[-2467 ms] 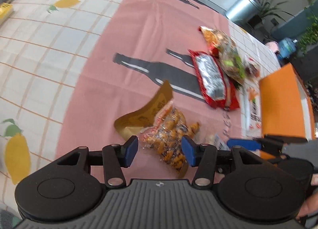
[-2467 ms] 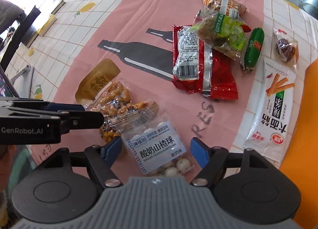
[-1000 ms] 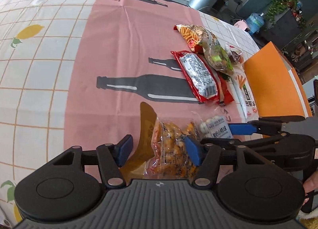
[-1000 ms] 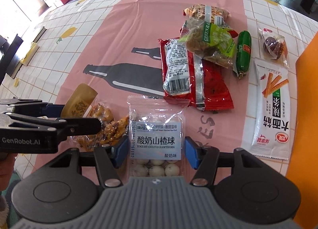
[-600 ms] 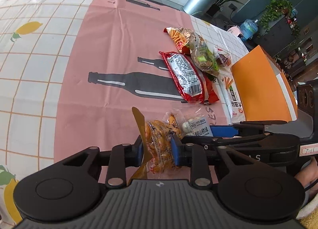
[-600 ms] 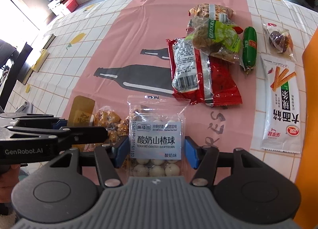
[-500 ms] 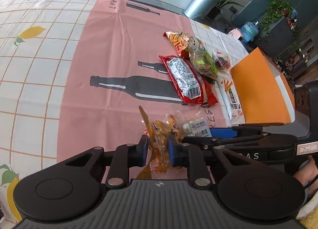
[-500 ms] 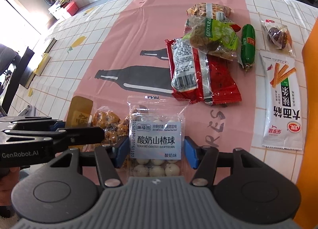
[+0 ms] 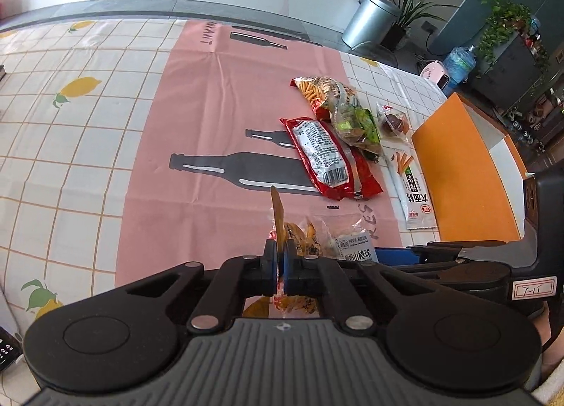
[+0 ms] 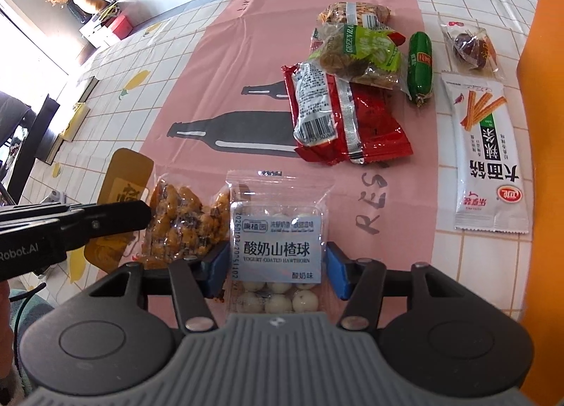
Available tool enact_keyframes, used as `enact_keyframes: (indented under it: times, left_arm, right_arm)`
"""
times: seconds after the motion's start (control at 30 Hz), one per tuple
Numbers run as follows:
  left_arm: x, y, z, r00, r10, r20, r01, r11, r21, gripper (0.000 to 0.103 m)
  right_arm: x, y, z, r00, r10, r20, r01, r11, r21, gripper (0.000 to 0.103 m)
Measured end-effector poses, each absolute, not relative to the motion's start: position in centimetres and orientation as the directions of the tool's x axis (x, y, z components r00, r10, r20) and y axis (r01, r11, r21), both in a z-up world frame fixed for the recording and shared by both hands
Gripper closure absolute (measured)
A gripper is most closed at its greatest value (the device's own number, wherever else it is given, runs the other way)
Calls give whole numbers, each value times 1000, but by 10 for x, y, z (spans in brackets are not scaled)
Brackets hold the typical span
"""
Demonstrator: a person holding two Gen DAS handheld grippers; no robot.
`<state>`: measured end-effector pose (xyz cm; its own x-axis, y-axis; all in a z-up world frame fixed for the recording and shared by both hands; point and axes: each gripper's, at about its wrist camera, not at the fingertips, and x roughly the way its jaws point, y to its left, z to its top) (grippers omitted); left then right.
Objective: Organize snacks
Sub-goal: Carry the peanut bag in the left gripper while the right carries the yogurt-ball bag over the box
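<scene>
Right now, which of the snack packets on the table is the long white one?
The breadstick packet, beside the orange box. It is a long white sachet printed with orange sticks, lying alone on the checked cloth; the others are red, green or clear.

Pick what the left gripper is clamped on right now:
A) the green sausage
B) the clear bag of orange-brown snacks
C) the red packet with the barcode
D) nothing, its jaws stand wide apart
B: in the left wrist view the left gripper has its blue pads pinched together on the snack bag, edge-on between them; the right wrist view shows that bag at its tip.
</scene>
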<state>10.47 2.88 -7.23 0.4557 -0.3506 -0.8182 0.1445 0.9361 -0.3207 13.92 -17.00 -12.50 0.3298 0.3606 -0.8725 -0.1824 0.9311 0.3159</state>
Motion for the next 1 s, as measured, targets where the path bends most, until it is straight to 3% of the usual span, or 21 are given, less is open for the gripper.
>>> enact_keyframes:
  times: [0.5, 1.0]
  left_arm:
    - [73, 6, -32, 522, -235, -820, 139, 972, -190, 101]
    - [50, -52, 37, 618, -294, -729, 267, 951, -157, 101]
  right_arm:
    - [107, -172, -79, 411, 345, -844, -227, 935, 272, 49]
    - [72, -223, 0, 574, 265, -775, -211, 962, 173, 50]
